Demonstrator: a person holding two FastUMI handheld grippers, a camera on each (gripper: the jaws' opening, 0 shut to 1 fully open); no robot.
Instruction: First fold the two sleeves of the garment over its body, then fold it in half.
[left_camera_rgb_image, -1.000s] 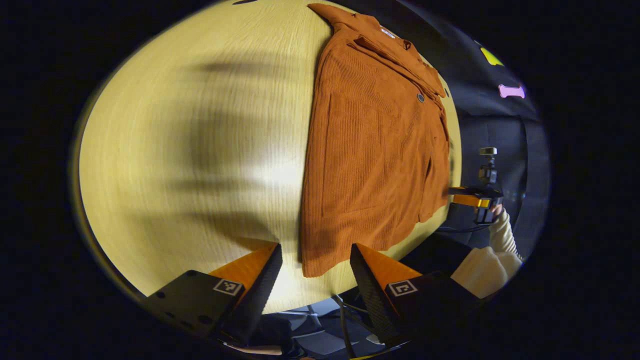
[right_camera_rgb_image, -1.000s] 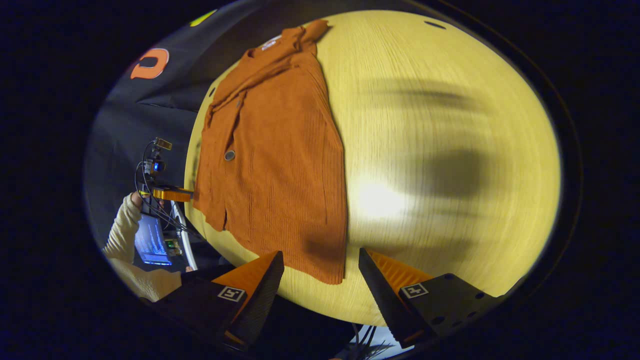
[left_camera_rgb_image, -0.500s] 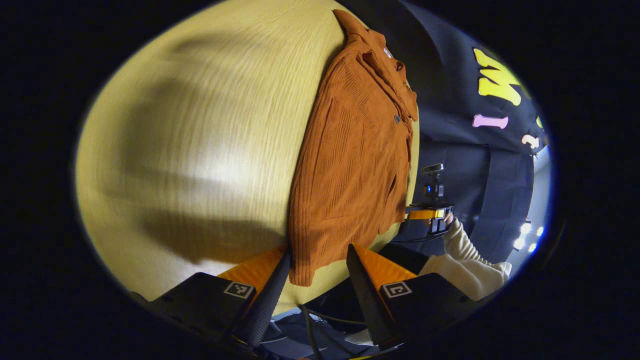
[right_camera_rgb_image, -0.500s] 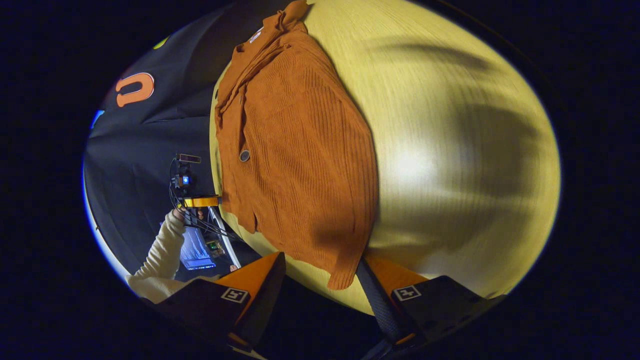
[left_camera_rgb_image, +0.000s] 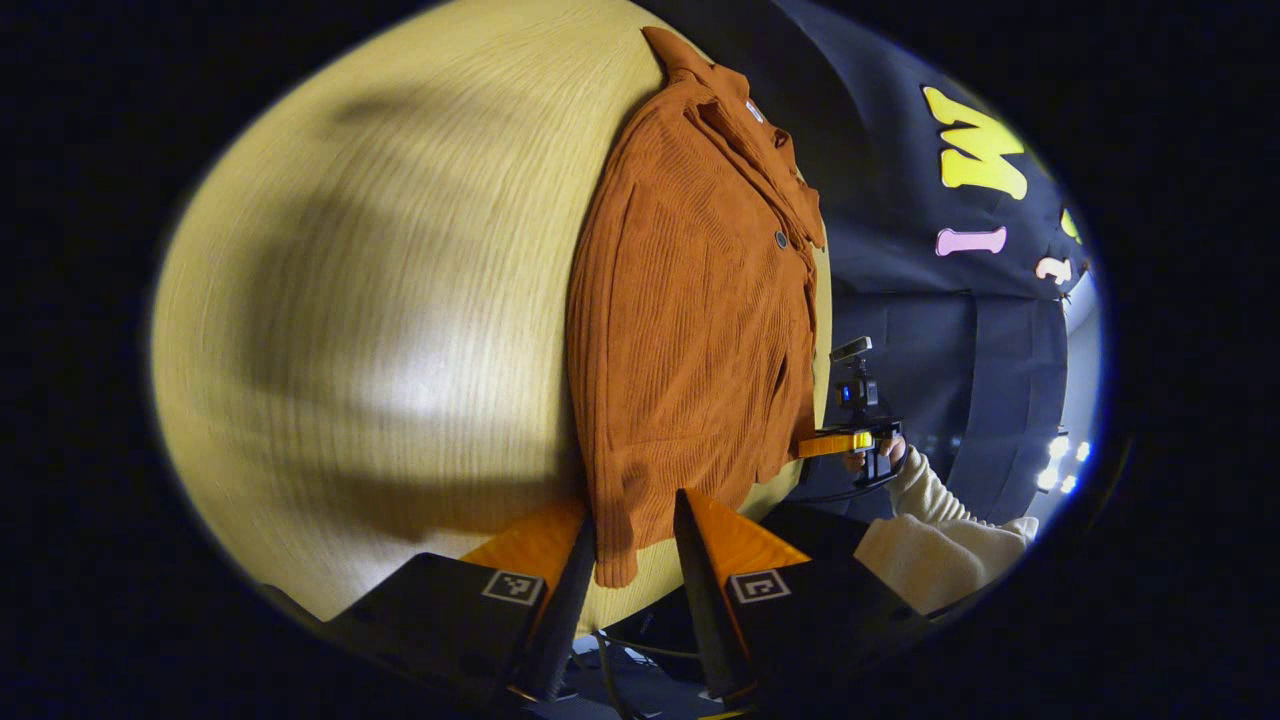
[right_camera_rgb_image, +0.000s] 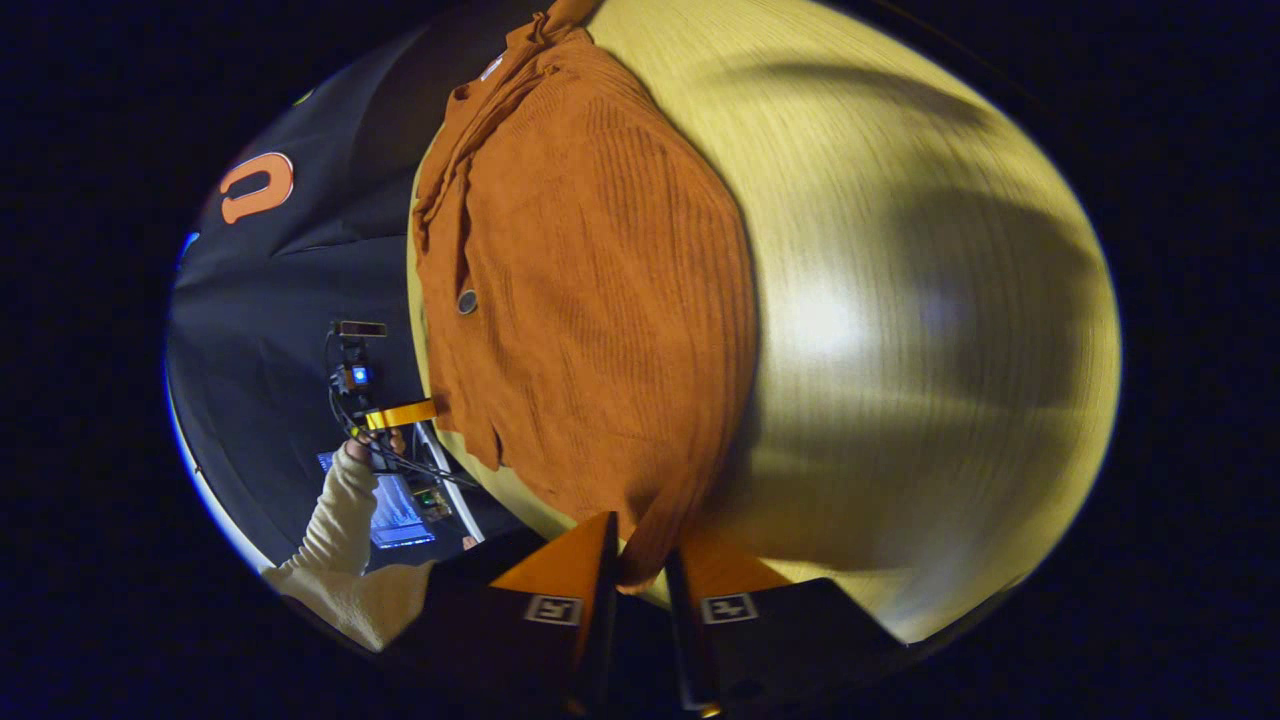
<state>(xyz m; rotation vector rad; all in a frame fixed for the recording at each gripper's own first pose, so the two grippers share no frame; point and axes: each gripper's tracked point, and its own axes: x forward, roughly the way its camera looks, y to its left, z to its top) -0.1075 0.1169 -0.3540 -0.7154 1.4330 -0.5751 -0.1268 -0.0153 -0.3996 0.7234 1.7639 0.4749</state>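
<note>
While both sleeves already seem to lie folded over the body, the step in hand looks like the last one — folding the garment in half. The pale yellow wooden table (left_camera_rgb_image: 380, 300) with its fine grain is the largest thing, and the rust-orange ribbed garment (left_camera_rgb_image: 690, 330) lies flat on it near the table's edge, its collar at the far end and one dark round button (left_camera_rgb_image: 779, 239) on the front.

At the near end, the hem corners are where the tools work. The left gripper (left_camera_rgb_image: 632, 545) has its two fingers a little apart, with one hem corner (left_camera_rgb_image: 615, 560) of the garment hanging between them; I cannot tell if both fingers really press on the cloth. The right gripper (right_camera_rgb_image: 640, 555) has its fingers drawn close together around the other hem corner (right_camera_rgb_image: 645, 545), and it appears clamped on the fabric, which rises slightly into the pinch.

In the left gripper view, the right gripper shows farther off beside the table edge, held by a hand (left_camera_rgb_image: 885, 455) in a cream knitted sleeve (left_camera_rgb_image: 940, 520).

My judgement: the next move calls for both corners firmly pinched, then lifted together and carried toward the collar — evenly, so the hem lands straight and the folded sleeves do not slip out.
</note>
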